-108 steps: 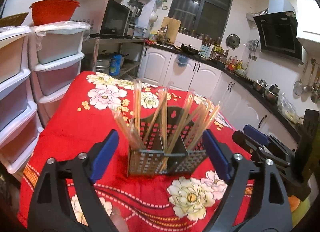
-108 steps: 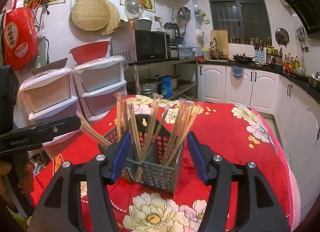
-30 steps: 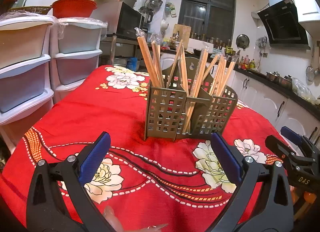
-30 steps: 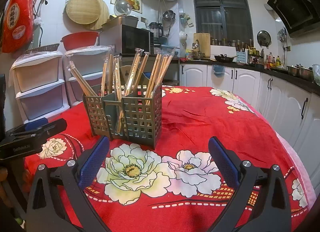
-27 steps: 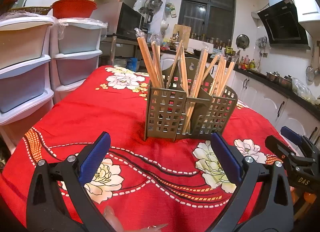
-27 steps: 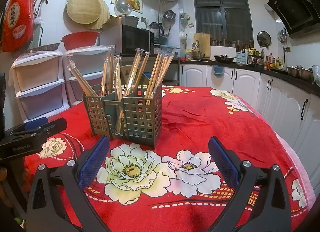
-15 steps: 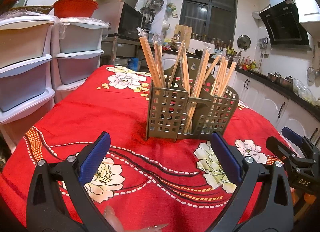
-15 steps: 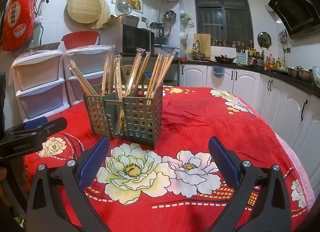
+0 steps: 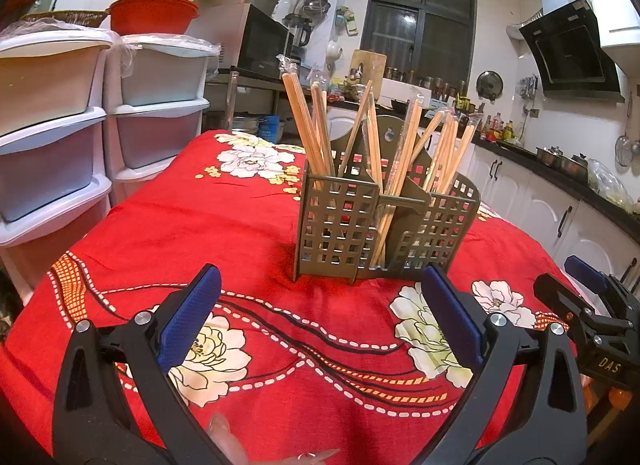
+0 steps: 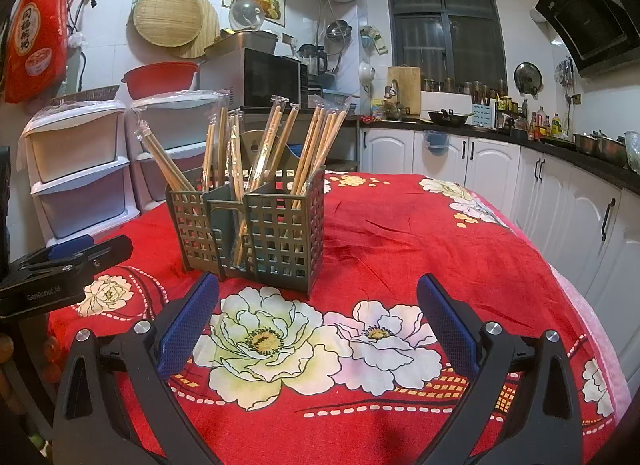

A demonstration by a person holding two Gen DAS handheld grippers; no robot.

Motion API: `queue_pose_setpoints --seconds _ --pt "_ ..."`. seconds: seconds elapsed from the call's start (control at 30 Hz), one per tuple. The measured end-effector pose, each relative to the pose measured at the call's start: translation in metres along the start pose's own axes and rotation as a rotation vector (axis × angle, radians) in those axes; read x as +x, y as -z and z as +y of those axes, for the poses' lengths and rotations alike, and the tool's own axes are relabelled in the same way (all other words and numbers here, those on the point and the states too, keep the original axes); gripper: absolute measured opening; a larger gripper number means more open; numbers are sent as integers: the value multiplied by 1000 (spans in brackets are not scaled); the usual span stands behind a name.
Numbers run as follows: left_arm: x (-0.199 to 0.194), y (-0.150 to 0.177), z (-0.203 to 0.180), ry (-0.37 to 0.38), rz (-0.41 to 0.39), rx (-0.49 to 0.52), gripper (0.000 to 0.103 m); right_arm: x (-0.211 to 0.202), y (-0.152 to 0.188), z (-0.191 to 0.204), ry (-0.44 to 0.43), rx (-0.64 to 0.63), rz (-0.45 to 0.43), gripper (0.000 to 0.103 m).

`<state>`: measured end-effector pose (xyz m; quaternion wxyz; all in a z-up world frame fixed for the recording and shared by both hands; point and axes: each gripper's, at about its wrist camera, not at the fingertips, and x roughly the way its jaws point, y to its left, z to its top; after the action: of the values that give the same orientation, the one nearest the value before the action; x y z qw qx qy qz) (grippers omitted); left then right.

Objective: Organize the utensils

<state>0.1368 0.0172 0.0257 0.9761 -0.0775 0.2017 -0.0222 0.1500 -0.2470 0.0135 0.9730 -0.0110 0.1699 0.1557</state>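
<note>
A dark olive lattice utensil holder (image 9: 384,225) stands upright on the red flowered tablecloth (image 9: 208,225). Several wrapped wooden chopsticks (image 9: 376,137) stand in its compartments. It also shows in the right wrist view (image 10: 256,225) with the chopsticks (image 10: 272,145) fanned out. My left gripper (image 9: 320,313) is open and empty, low over the cloth, short of the holder. My right gripper (image 10: 316,317) is open and empty, short of the holder, to its right. Each gripper shows in the other's view: the right one (image 9: 592,305), the left one (image 10: 68,257).
Stacked plastic drawer units (image 9: 60,137) stand left of the table, with a red basin (image 9: 154,19) on top. A microwave (image 10: 268,79) sits behind. White cabinets (image 10: 560,193) and a counter with pots run along the right. The cloth's edge (image 10: 600,325) drops off at right.
Since 3.6 seconds ago both grippers have drawn back from around the holder and dropped lower; it now stands free. Over the last second almost nothing has moved.
</note>
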Motion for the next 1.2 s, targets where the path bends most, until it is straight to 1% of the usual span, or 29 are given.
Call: queue_pose_setpoints --seconds 0.43,0.7,0.77,0.87,1.0,1.13,1.2 --pt "-2 1 -1 2 1 -1 92 0 0 0 0 -2 2 96" --pt "3 1 -2 0 22 -5 92 0 0 1 0 -1 2 96" --pt "5 1 -2 -7 31 -2 92 0 0 0 0 0 4 96" --pt "9 1 -4 -47 45 4 92 0 1 -1 2 0 5 96" --pt "9 1 -2 -62 42 -4 92 0 0 -1 2 0 6 96" --pt "6 -3 3 -49 53 -28 92 4 4 -10 6 30 32 96" --pt "3 -9 8 -38 59 -49 92 7 1 -24 30 61 50 96"
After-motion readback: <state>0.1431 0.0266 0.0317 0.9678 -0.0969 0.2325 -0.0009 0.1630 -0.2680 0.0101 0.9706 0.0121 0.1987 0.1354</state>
